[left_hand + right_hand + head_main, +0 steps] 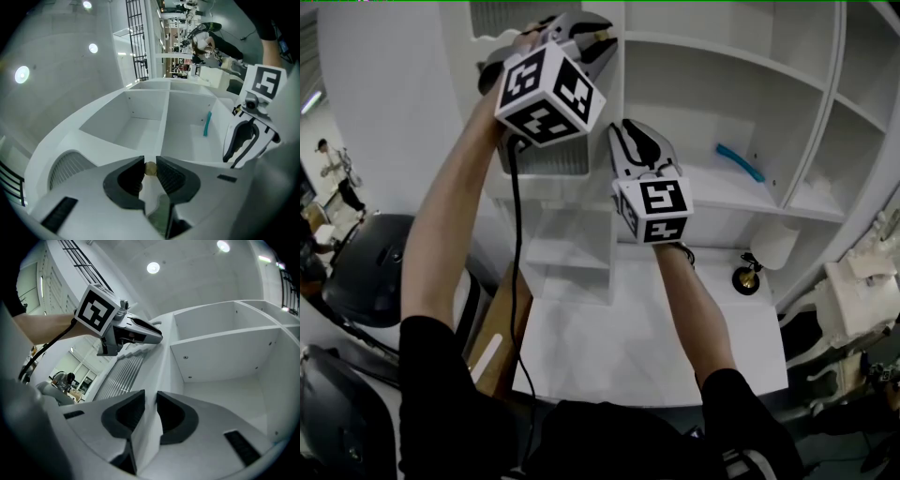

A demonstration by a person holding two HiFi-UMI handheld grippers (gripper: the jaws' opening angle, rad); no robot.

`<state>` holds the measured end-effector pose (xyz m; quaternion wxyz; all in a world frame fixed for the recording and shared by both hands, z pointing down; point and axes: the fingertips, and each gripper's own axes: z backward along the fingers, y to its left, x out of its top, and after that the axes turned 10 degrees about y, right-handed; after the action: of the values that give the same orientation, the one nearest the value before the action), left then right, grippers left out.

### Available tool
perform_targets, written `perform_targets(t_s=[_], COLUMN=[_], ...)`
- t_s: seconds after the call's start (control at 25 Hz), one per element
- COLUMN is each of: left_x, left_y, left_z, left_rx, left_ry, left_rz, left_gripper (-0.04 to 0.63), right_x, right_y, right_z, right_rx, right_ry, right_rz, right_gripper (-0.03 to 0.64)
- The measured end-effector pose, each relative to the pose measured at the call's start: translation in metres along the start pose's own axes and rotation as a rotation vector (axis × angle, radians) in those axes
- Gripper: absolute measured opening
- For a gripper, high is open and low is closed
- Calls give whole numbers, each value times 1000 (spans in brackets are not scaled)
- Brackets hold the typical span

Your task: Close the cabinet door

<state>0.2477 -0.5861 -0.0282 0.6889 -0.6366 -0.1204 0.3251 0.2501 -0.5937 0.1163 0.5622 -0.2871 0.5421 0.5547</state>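
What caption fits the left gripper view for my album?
Left gripper pinching the small gold knob of a white cabinet door.

desk [656, 356]: white, small lamp [750, 274] on it | shelf [722, 194]: white, teal strip [739, 161] on it

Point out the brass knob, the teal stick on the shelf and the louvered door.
brass knob [150, 168]: left gripper view, its round face.
teal stick [206, 124]: left gripper view, middle of its length.
louvered door [118, 377]: right gripper view, its slats.
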Motion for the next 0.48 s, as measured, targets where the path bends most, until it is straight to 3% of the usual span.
perform_targets(t_s=[0.16,0.32,0.48], left_x=[-2,-17,-34], left_y=[5,4,-24], left_z=[1,11,13], left_rx=[89,228,115], left_ry=[-16,-82,-148], left_rz=[102,352,681], left_gripper=[89,91,89], right_x=[-3,-9,-25], right_y=[1,2,-4], right_z=[-2,2,10], right_rx=[3,42,33], right_ry=[18,80,152], right_rz=[-11,-21,35], right_gripper=[90,57,20])
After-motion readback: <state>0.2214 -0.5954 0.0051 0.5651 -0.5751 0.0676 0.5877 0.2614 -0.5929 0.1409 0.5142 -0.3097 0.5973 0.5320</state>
